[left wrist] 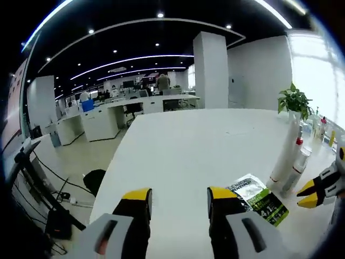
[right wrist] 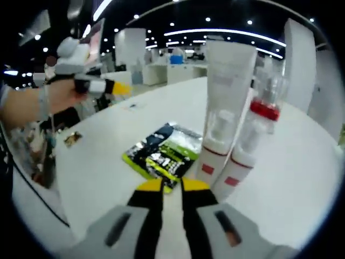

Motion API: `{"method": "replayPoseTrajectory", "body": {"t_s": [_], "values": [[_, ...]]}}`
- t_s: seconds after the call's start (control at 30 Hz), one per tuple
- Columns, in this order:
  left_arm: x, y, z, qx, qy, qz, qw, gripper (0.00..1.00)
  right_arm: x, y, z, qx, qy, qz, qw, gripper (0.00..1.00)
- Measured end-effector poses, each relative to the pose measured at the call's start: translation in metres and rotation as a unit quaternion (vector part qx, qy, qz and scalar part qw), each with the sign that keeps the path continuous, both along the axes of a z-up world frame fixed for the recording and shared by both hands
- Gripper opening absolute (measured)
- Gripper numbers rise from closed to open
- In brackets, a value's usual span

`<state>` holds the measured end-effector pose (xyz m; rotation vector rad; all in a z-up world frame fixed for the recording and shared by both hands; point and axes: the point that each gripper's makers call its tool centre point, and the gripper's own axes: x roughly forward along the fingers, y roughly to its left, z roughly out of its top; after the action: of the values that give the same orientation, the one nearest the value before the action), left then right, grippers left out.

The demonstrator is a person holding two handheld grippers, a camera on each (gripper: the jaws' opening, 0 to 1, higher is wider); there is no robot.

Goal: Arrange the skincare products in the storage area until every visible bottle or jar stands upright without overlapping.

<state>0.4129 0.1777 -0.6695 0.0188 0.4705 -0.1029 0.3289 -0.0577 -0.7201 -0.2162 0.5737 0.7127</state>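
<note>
- Left gripper view: our left gripper hangs with jaws apart over bare white table, with wide open room ahead to the far edge. At right, the green sachet lies flat near the tall tube and red-capped bottle; a plant stands beyond. The right gripper enters, cut off.
- Right gripper view: our right gripper has jaws nearly together, holding nothing, just before the sachet. Tube and bottle stand upright, touching. The left gripper is blurred; we cannot read labels.

White tube with a red band, red-collared clear bottle, green-and-black sachet, white table.
</note>
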Motion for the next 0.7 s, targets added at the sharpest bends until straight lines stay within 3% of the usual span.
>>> {"method": "replayPoseTrajectory", "body": {"t_s": [0.13, 0.27, 0.4, 0.43, 0.6, 0.7], "values": [[0.018, 0.017, 0.005, 0.018, 0.005, 0.014, 0.9997, 0.45, -0.004, 0.003, 0.000, 0.000, 0.004, 0.002, 1.0000, 0.11], [0.034, 0.033, 0.001, -0.001, 0.028, 0.043, 0.9987, 0.49, -0.006, 0.004, 0.000, 0.001, 0.007, 0.003, 1.0000, 0.11], [0.045, 0.044, -0.006, 0.003, 0.055, 0.055, 0.9969, 0.49, -0.008, 0.003, 0.001, 0.001, 0.009, 0.001, 1.0000, 0.11], [0.046, 0.049, -0.010, 0.001, 0.073, 0.065, 0.9952, 0.49, -0.008, 0.002, 0.001, 0.000, 0.008, 0.000, 1.0000, 0.11], [0.056, 0.059, -0.021, -0.025, 0.109, 0.085, 0.9900, 0.53, -0.010, -0.003, -0.001, -0.002, 0.014, -0.008, 0.9999, 0.11], [0.059, 0.061, -0.038, -0.043, 0.159, 0.088, 0.9824, 0.55, -0.012, -0.005, -0.001, -0.003, 0.017, -0.012, 0.9998, 0.11]]}}
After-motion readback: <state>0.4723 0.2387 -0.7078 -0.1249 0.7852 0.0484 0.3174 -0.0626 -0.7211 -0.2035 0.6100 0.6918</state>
